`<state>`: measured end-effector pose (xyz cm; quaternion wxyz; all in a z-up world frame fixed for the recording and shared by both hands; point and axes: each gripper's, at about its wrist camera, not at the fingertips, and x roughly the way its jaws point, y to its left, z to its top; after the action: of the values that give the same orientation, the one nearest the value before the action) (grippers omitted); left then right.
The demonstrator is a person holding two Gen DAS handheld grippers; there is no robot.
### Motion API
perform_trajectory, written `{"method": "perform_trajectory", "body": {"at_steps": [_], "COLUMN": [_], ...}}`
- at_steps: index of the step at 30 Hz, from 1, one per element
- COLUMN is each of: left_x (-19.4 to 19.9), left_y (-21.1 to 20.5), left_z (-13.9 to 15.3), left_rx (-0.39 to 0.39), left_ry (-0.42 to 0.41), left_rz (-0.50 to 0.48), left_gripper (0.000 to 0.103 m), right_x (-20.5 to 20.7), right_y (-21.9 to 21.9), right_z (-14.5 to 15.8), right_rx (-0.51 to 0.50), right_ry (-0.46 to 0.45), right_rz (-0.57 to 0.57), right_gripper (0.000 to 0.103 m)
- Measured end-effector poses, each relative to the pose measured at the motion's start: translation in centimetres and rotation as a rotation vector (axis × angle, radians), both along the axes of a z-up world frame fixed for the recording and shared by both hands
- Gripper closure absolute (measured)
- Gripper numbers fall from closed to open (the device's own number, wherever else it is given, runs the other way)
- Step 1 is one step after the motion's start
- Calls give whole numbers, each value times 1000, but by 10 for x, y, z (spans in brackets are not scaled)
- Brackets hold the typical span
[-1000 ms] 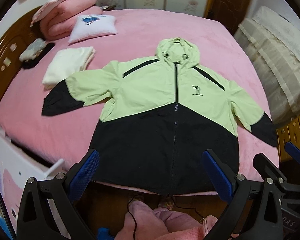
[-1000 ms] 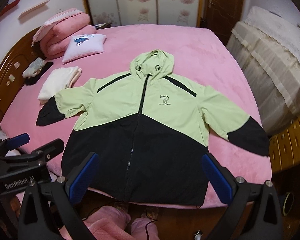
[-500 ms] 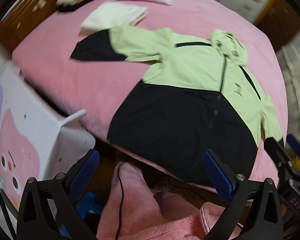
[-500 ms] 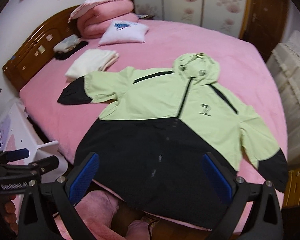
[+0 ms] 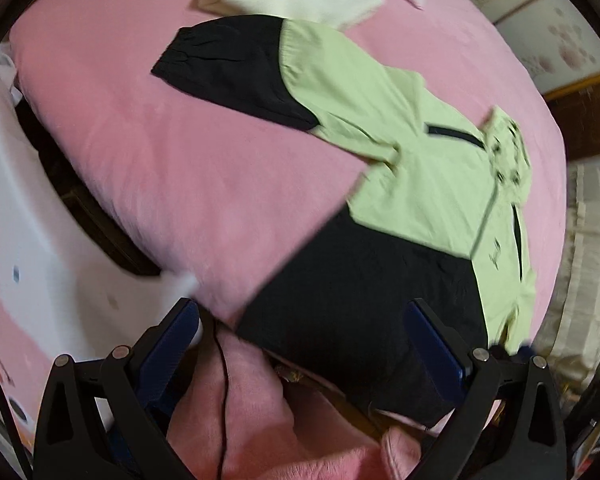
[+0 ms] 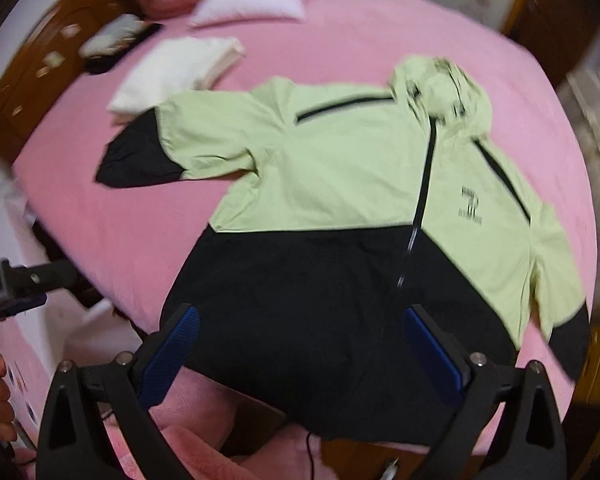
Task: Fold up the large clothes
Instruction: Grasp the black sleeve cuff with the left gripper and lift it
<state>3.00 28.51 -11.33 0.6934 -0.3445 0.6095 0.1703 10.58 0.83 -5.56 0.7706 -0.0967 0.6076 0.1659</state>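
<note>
A pink bed (image 6: 340, 32) carries the hooded jacket (image 6: 340, 184) spread flat, unfolded — approach step. Next: reach the black-cuffed sleeve (image 5: 236, 68) at ten o'clock. Left tool (image 5: 300, 344) and right tool (image 6: 300, 344) both gape wide, empty.

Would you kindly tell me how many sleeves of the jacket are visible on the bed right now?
2. One sleeve stretches toward the folded white cloth by the headboard side; the other sleeve lies along the jacket at the opposite bed edge, its black cuff nearest the camera.
</note>
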Motion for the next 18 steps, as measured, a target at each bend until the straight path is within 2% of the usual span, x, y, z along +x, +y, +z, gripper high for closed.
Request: {"method": "perform_trajectory", "body": {"at_steps": [3,5,9,10,14,18], "left_x": [20,30,48,52,71,80], "left_y": [54,102,169,187,228,241], "left_z": [-28,-55,-104,-118,-162,-200], "left_rx": [-13,-30,-81,-94,-118,-123], "left_ry": [47,69,83,72,-39,-25], "left_rz": [62,179,347,406,521,599], "left_gripper": [4,10,35,41,43,45], "right_x": [13,20,20,18,5,-11], "right_y": [10,16,24,29,48,59], "right_z": [-13,-24,-46,-53,-74,-93], "right_rx": [7,14,47,49,0,-5], "right_ry": [82,125,191,212,259,303], "right_rz": [-123,-217,-374,-383,-347,-322], "right_gripper": [6,6,6,6,6,6]}}
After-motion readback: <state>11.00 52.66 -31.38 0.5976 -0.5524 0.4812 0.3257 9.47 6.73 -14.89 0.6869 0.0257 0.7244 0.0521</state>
